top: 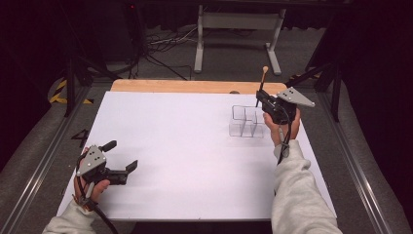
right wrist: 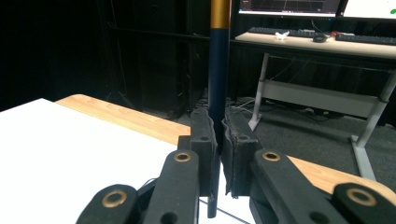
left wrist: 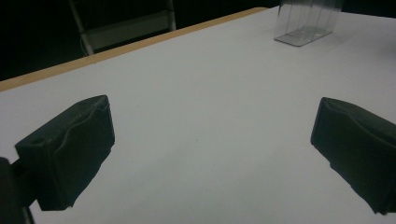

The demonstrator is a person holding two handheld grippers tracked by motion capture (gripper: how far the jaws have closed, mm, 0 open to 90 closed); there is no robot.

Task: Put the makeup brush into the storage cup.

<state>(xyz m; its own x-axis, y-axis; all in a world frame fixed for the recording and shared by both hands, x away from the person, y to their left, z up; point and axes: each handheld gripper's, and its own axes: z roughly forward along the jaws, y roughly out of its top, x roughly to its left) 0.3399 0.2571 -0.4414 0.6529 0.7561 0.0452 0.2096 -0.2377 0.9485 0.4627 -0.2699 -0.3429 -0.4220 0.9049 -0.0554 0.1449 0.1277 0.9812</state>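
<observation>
My right gripper (top: 261,99) is shut on a thin brush (top: 263,78) with a dark handle, a gold band and a pale tip, and holds it upright. It hovers at the far right corner of a clear compartment box (top: 246,122) on the white table. In the right gripper view the brush handle (right wrist: 218,70) rises straight up from between the closed jaws of the right gripper (right wrist: 219,135). At the near left of the table my left gripper (top: 122,155) stands open and holds nothing. The left gripper view has that left gripper (left wrist: 210,158) with its jaws wide apart over bare table, and the clear box (left wrist: 306,21) far off.
The white table top (top: 185,146) has a wooden strip (top: 195,86) along its far edge. Beyond it stand a desk frame (top: 238,29) and loose cables on the floor. A desk with a keyboard and monitors (right wrist: 317,35) is behind the brush.
</observation>
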